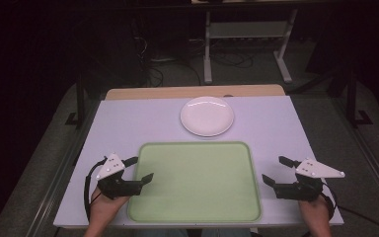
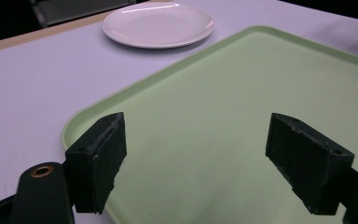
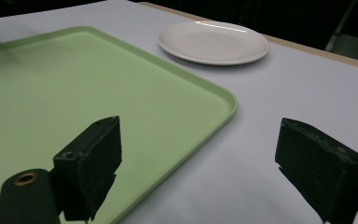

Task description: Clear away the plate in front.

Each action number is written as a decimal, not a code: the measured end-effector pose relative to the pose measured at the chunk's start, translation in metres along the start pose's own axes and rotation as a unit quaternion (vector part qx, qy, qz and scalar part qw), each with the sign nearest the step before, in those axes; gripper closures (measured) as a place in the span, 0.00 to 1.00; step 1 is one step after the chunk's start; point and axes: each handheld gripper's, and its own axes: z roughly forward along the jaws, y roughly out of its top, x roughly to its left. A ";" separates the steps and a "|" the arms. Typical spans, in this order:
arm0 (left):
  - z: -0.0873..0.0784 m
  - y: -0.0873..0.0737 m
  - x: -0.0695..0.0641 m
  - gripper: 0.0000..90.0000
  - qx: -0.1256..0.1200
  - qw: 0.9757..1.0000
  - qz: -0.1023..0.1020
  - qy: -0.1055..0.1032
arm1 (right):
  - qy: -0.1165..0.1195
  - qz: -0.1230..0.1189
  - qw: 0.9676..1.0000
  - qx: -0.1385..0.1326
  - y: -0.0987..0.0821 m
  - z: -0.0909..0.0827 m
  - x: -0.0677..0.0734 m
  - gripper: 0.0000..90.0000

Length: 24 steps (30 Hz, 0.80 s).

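I have both tools parked at the near corners of the flat pale-green plastic tray point(image 1: 197, 182), and nothing is gripped yet, so I judge this as the start: the reach has not begun. The round white ceramic plate point(image 1: 207, 115) sits on the lavender-covered table point(image 1: 128, 123) just beyond the tray's far edge, a little right of centre, apart from the tray.

My left gripper point(image 1: 142, 170) hovers over the tray's left rim, its jaws spread wide and angled inward toward the tray; from the left gripper view the tray point(image 2: 242, 116) lies between them with the plate point(image 2: 158, 24) farther off. My right gripper point(image 1: 275, 170) sits just outside the tray's right edge, jaws likewise wide apart, pointing left and forward. Both hands rest low near the table's front edge.

Next, I expect one gripper must travel forward to the plate's rim and close on it.
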 end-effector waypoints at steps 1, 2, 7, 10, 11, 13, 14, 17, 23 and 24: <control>0.001 0.001 0.000 0.22 0.001 1.000 0.000 -0.001 | -0.001 0.001 1.000 0.000 0.000 0.000 0.000 0.15; 0.002 0.002 -0.001 0.22 0.003 1.000 0.001 -0.002 | -0.001 0.002 1.000 0.000 0.000 -0.001 -0.001 0.15; 0.006 0.009 -0.002 0.22 0.010 1.000 0.003 -0.009 | -0.002 0.002 1.000 -0.001 0.000 -0.002 -0.001 0.15; 0.010 0.012 -0.002 0.22 0.016 1.000 0.004 -0.015 | -0.004 0.001 1.000 -0.002 0.000 -0.002 -0.002 0.15; 0.010 0.012 -0.002 0.22 0.016 1.000 0.004 -0.015 | -0.004 0.002 1.000 -0.002 0.000 -0.002 -0.002 0.15; 0.014 0.016 -0.002 0.22 0.017 1.000 0.004 -0.022 | -0.004 0.002 1.000 -0.003 0.000 -0.002 -0.003 0.15; 0.015 0.018 -0.002 0.22 0.016 1.000 0.001 -0.024 | -0.004 0.003 1.000 -0.003 0.000 -0.002 -0.003 0.15; 0.019 0.022 -0.002 0.22 0.019 0.999 0.001 -0.029 | -0.004 0.002 1.000 -0.003 0.000 -0.002 -0.003 0.15; 0.025 0.030 -0.002 0.22 0.018 0.999 -0.004 -0.040 | -0.004 0.002 1.000 -0.002 0.000 -0.001 -0.003 0.15; 0.026 0.032 -0.001 0.22 0.020 0.999 -0.007 -0.044 | -0.004 0.002 1.000 -0.001 0.000 -0.001 -0.003 0.15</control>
